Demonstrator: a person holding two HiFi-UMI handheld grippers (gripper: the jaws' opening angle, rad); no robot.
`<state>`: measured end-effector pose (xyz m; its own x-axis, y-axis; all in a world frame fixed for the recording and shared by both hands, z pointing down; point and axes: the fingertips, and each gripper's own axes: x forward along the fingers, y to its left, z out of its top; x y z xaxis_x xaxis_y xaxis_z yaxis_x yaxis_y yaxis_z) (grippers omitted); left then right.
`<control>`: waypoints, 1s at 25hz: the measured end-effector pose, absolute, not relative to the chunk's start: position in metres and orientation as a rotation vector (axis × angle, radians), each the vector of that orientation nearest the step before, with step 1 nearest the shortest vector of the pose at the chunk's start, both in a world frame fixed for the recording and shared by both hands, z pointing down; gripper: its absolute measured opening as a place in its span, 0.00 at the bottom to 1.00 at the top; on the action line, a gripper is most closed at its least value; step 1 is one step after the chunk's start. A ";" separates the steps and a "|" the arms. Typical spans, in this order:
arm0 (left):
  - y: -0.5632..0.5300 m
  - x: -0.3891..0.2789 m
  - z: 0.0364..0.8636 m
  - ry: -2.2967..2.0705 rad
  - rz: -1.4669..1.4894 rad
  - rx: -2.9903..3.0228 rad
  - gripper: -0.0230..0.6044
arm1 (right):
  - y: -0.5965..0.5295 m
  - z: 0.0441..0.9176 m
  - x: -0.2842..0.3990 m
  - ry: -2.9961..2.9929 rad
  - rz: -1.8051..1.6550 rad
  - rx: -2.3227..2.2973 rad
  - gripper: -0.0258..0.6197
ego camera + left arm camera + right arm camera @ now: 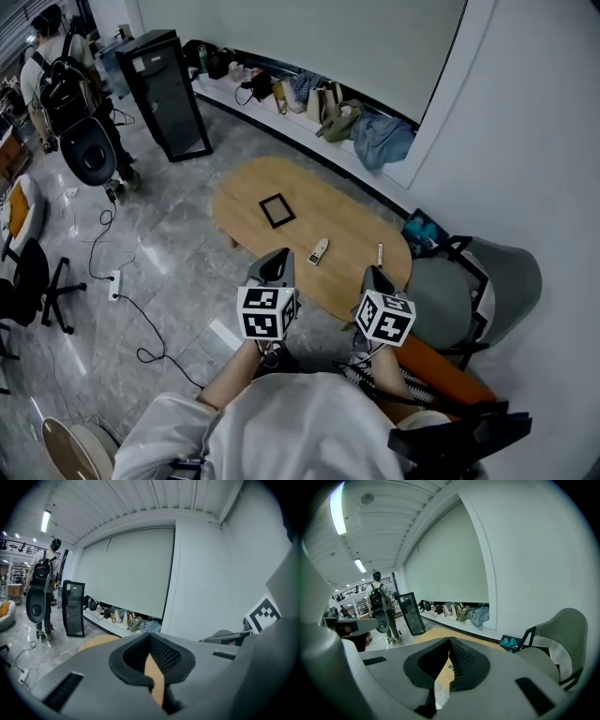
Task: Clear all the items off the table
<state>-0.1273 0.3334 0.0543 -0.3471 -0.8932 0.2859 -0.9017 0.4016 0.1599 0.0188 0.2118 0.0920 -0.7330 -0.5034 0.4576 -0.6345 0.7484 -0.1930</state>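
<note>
An oval wooden table (352,211) carries a black square frame (277,210), a small white remote (319,251) and a thin red-and-white pen (380,254). My left gripper (278,255) hovers over the table's near edge, a little short of the remote, with its jaws shut and empty. My right gripper (375,274) hangs just in front of the pen, also shut with nothing in it. In the left gripper view the left gripper (150,637) has its tips meeting over a strip of tabletop. The right gripper (449,641) looks the same in its own view.
A grey chair (492,281) stands right of the table, with an orange seat (450,370) near me. Bags (342,114) line the ledge by the wall. A black cabinet (169,94) and a person with a backpack (66,89) are at far left. Cables (122,286) lie on the floor.
</note>
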 end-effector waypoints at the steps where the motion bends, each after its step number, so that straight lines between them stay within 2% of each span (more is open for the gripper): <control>1: 0.330 -0.131 0.056 -2.335 0.034 1.555 0.05 | 0.209 0.093 0.015 -2.567 0.482 0.872 0.08; 25: 0.173 -0.277 0.055 -2.229 0.035 1.667 0.05 | 0.073 0.088 -0.111 -2.501 0.478 1.020 0.08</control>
<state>-0.2774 0.1732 0.0545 -0.2425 -0.9242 0.2951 -0.9329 0.3056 0.1903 -0.1115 0.0729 0.0876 -0.6561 -0.5837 0.4784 -0.7189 0.6763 -0.1608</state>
